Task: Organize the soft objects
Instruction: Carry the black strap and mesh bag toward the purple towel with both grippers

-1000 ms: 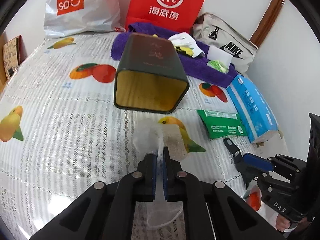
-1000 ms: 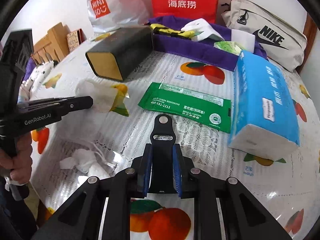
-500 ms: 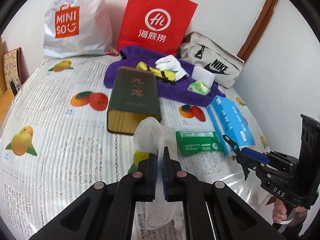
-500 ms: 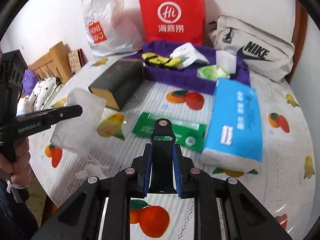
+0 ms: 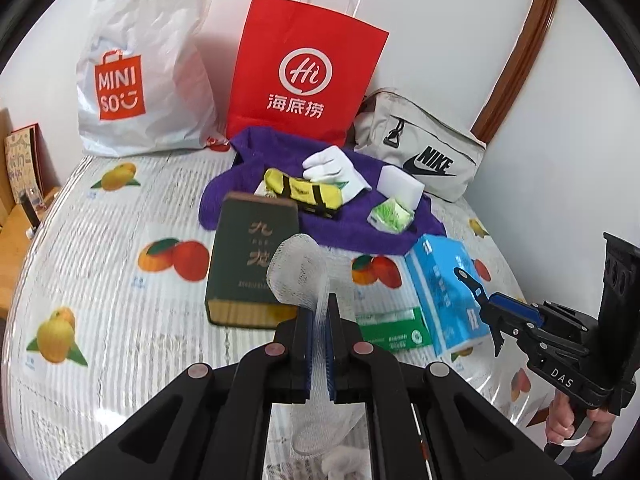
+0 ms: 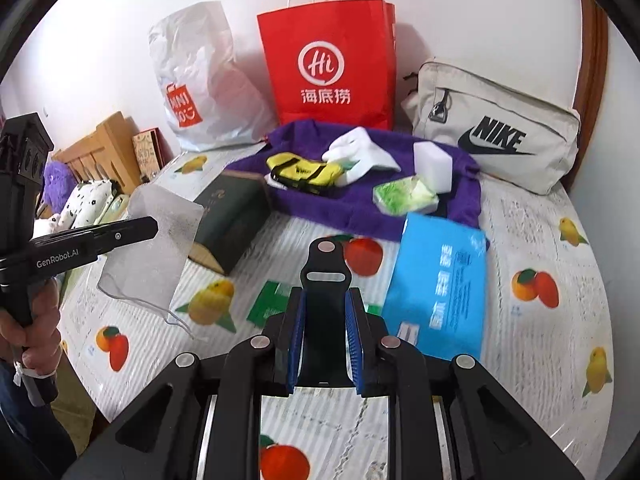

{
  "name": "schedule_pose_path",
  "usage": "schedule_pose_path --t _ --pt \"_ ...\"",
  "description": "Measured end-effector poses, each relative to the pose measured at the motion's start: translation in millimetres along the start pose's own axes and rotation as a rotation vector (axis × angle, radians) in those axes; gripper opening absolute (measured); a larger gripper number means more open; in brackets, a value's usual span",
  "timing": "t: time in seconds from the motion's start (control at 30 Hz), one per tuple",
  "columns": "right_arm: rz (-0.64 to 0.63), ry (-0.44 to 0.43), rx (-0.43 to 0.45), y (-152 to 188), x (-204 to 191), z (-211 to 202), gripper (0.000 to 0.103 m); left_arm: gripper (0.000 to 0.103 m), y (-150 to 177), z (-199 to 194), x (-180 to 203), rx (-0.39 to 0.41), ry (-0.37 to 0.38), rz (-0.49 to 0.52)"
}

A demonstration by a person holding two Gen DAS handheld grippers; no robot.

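Step in hand: left claw (image 5: 318, 334) pinching white mesh pouch (image 5: 298, 270), right claw (image 6: 325, 316) pinching black strap (image 6: 326, 280). Next: carry both beyond green box (image 5: 252, 256) to purple towel (image 5: 360, 228).

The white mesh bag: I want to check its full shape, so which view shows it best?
The right wrist view: there the mesh bag hangs flat, side-on from the left gripper, its outline and drawstring visible. The left wrist view shows it edge-on, pinched between the pads and foreshortened.

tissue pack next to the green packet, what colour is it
Bright blue with white lettering; the tissue pack shows best in the right wrist view.
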State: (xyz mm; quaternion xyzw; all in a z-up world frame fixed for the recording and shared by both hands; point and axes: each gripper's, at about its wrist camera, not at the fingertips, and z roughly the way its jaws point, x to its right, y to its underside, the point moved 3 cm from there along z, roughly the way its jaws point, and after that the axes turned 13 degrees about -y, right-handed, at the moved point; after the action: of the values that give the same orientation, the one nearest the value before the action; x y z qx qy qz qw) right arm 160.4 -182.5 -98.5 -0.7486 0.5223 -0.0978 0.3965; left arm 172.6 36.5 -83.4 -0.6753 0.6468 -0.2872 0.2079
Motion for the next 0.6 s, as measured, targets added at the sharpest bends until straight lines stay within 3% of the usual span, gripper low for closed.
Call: schedule_pose_path --t 0.6 --pt "-0.005 0.005 0.059 -63.8 41.4 3.6 0.020 0.006 -62.3 14.7 18.0 0.033 -0.024 0.027"
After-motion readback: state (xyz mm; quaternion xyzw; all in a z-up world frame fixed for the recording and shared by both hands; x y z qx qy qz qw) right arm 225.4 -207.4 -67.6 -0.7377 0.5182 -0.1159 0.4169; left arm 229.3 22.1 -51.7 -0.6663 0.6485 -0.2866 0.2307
